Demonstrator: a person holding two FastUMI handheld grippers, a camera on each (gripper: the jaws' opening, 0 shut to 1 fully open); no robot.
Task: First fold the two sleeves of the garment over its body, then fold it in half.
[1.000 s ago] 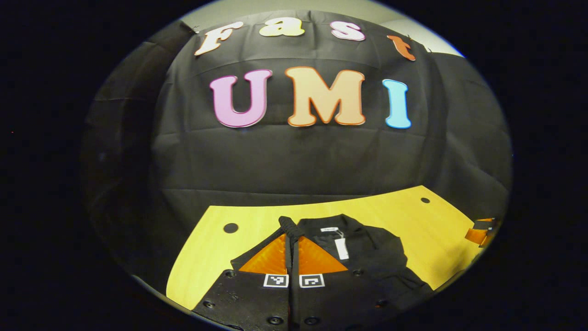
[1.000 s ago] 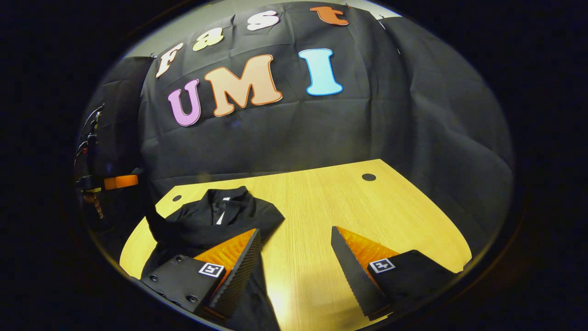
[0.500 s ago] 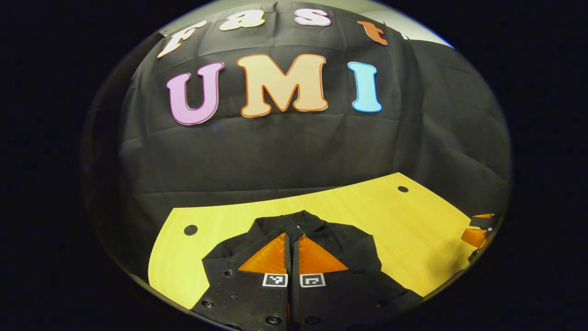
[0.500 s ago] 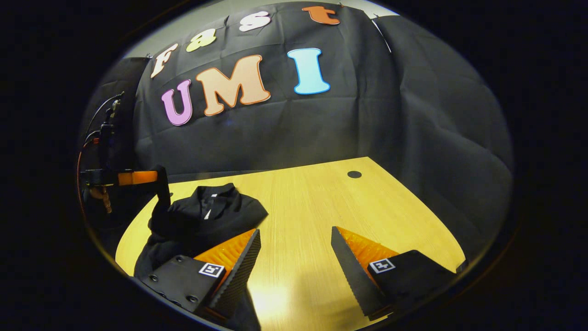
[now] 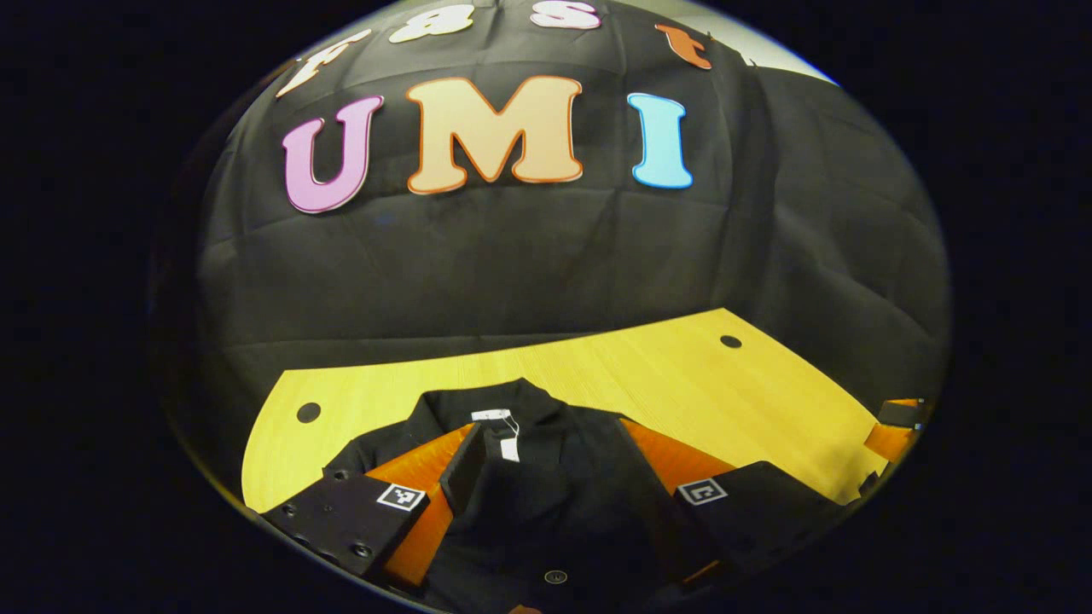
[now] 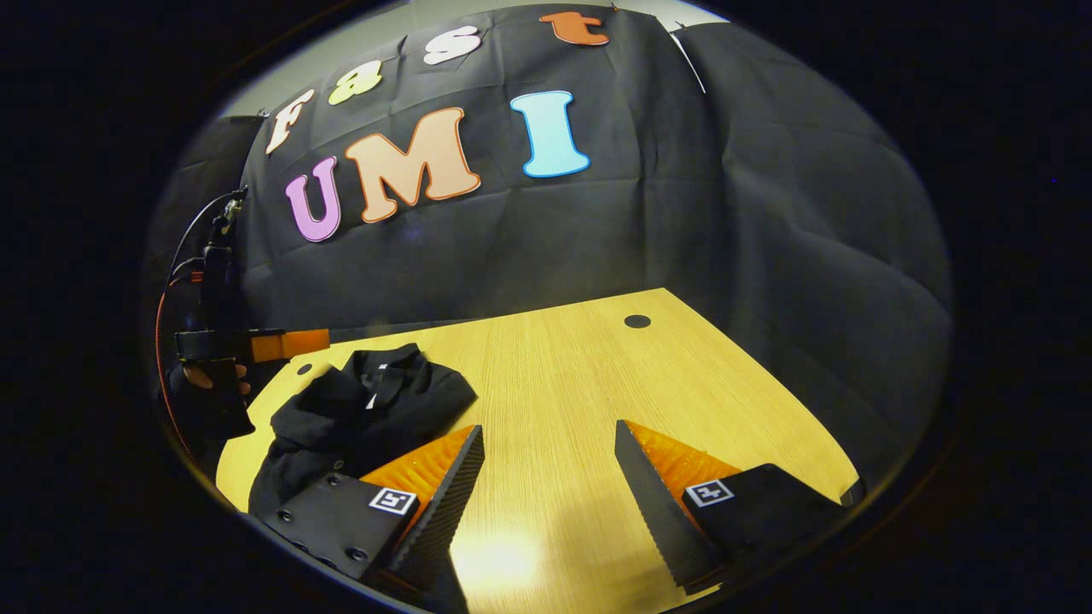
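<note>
A black garment (image 5: 546, 503) lies bunched on the wooden table (image 5: 665, 367), its collar and white tag (image 5: 505, 431) pointing away from me. My left gripper (image 5: 550, 431) is open just above it, one finger on each side of the collar, gripping nothing. In the right gripper view the garment (image 6: 367, 409) sits at the table's left end, with the left gripper (image 6: 320, 339) hovering over it in a person's hand (image 6: 209, 379). My right gripper (image 6: 546, 431) is open over bare table (image 6: 554, 375), to the right of the garment. It also appears at the far right (image 5: 896, 422).
Black cloth walls close the booth behind and beside the table. The tabletop has round holes near its back corners (image 5: 308, 413) (image 5: 730, 341) (image 6: 636, 321). Bare wood stretches to the right of the garment.
My left gripper was shut on a fold of black cloth held up; it has opened and let the cloth drop onto the garment. The right gripper stayed open, barely moving.
</note>
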